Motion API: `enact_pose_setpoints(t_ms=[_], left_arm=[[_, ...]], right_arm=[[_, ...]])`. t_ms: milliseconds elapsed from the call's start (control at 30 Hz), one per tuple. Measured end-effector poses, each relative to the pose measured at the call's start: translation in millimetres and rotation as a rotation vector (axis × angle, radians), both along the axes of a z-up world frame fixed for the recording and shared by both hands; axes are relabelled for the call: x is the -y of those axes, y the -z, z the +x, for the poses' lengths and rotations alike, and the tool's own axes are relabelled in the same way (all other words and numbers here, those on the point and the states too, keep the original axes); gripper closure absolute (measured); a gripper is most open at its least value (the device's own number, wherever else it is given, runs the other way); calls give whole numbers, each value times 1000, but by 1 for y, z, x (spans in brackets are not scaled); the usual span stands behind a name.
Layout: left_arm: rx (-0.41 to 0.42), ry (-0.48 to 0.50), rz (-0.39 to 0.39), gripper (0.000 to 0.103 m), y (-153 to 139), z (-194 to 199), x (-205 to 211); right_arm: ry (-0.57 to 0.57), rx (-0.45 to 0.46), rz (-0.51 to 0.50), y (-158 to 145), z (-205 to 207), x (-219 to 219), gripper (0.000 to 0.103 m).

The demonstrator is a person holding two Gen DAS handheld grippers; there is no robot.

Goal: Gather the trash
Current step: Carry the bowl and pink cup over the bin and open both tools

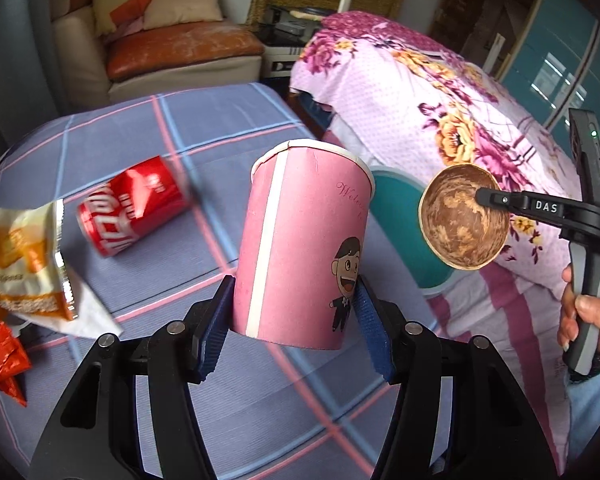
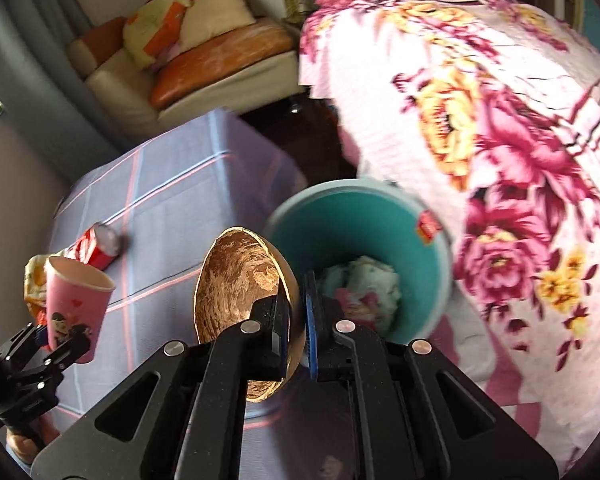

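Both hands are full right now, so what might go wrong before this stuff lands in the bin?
The right gripper pinches only the rim of the brown shell bowl; it could swing or slip out short of the teal bin. The left gripper squeezes the pink paper cup low down, so it might crumple or tip.

A worn sofa [image 1: 172, 48] piled with cushions [image 1: 140, 0] stands beyond the floral-quilted bed [image 1: 440, 92], teal cabinets [image 1: 560, 52] alongside.

"DAS" on right gripper [image 1: 485, 197]; "Welc…" on pink cup [image 1: 304, 240].
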State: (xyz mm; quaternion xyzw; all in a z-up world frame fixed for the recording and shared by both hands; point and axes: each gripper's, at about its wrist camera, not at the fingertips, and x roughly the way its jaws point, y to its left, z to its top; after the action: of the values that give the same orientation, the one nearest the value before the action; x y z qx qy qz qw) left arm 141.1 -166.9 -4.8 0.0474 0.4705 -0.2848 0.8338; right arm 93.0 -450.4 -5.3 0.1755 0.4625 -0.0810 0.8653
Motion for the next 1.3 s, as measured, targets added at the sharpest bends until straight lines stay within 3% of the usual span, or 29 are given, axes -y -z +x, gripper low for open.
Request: enact_pose_setpoints(t_ms=[100, 500, 667, 1033, 1100, 1167, 1233, 1300], left_arm=[[-1, 33, 12, 43, 3, 1, 25], [-28, 120, 44, 43, 19, 2, 89], [-42, 144, 57, 43, 26, 4, 108], [-48, 163, 68, 43, 30, 4, 126], [-47, 169, 73, 43, 30, 3, 129], [-47, 179, 81, 43, 31, 2, 133], [-48, 190, 84, 43, 32, 0, 138], [-49, 200, 86, 42, 32, 0, 144]], right_arm=[[38, -13, -43, 8, -2, 20, 96], [117, -120, -59, 68, -5, 66, 95], [122, -153, -23, 89, -5, 73, 86], [132, -122, 12, 75, -18, 86, 84], [136, -112, 19, 69, -20, 87, 76], [143, -92, 15, 60, -24, 88, 52], [151, -71, 12, 50, -27, 89, 38], [153, -51, 11, 41, -31, 91, 34]])
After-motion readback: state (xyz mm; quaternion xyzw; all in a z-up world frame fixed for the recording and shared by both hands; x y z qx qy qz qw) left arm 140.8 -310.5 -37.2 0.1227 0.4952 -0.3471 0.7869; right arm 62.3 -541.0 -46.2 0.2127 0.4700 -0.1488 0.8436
